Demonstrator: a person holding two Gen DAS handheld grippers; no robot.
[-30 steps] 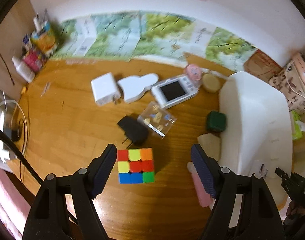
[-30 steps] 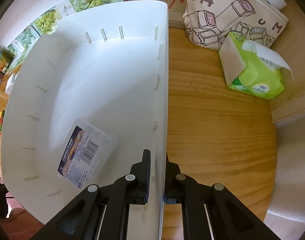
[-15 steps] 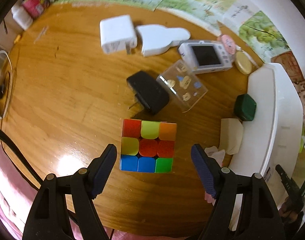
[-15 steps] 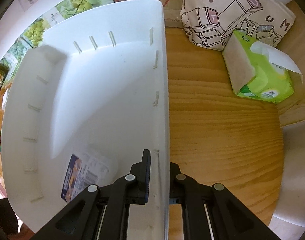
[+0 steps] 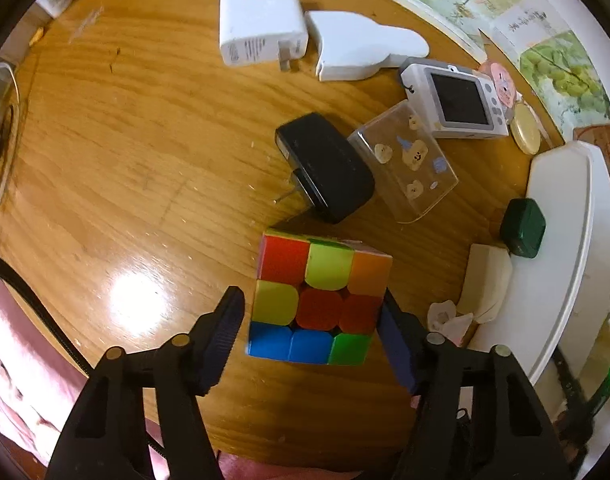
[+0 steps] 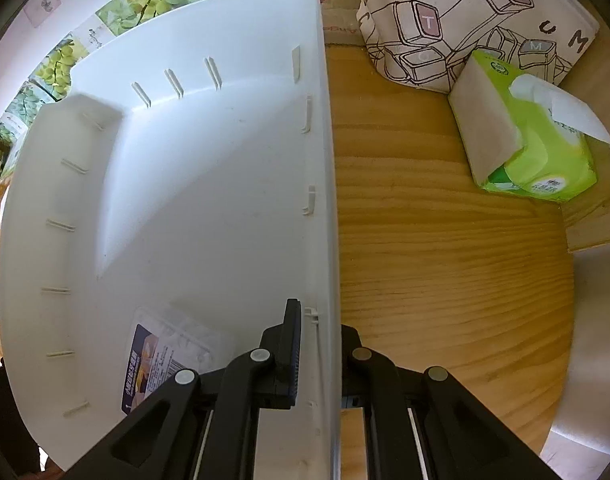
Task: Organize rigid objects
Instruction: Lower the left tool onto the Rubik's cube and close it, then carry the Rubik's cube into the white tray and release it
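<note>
- Black charger [image 5: 325,172] at twelve o'clock of colourful cube [image 5: 319,300], clear case [image 5: 405,164] beside.
- Left hand-held gripper [image 5: 309,340] closing around cube, not yet pressing.
- Right hand-held gripper [image 6: 319,356] pinching white bin wall [image 6: 325,200].

Black grippers [image 5: 309,336], blue ribbed pads, silver rivets.

letters t, u, m, c, h on the canvas bag [image 6: 465,20] with keyboard-key drawings

A home desk: wooden tabletop [image 5: 145,140], tissue pack [image 6: 537,152] and chargers (one white [image 5: 257,28]).
</note>
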